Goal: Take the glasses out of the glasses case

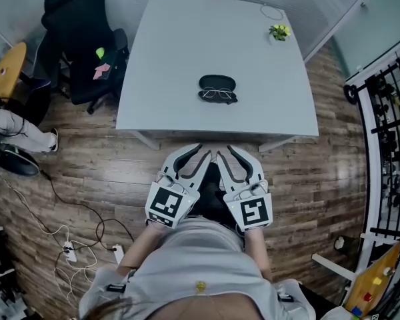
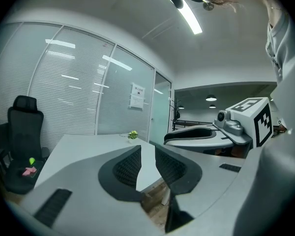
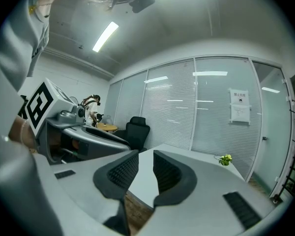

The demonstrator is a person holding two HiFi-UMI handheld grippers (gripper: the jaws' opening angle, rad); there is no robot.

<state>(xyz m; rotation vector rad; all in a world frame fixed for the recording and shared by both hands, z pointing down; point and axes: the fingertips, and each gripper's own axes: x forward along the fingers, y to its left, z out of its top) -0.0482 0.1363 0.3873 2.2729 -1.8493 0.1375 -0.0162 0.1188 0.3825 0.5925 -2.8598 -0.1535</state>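
While the ribbed pads (image 2: 126, 167) of the left gripper (image 2: 147, 154) are held a narrow gap apart, nothing is gripped between them; only a table (image 1: 167, 72) corner and wood floor (image 1: 87, 152) are seen through the gap. The right gripper (image 3: 145, 159) is set the same way, its jaws slightly parted and empty.

Both grippers are drawn in side by side against the person's front, tips pointed at the table and stopped just short of its near edge, over the floor.

Well apart from them, the dark case (image 1: 217, 82) is seen near the middle of the table, toward the near edge. The glasses (image 1: 218, 95) are laid outside it, against its near side. Whether the case is open cannot be told.

Bare tabletop is left on every side of the case, with a clear stretch between it and the near edge. A small plant (image 1: 279, 32) is kept at the far right corner. A black chair (image 1: 80, 32) is parked off the left edge, and cables (image 1: 73, 245) are strewn on the floor to the person's left.
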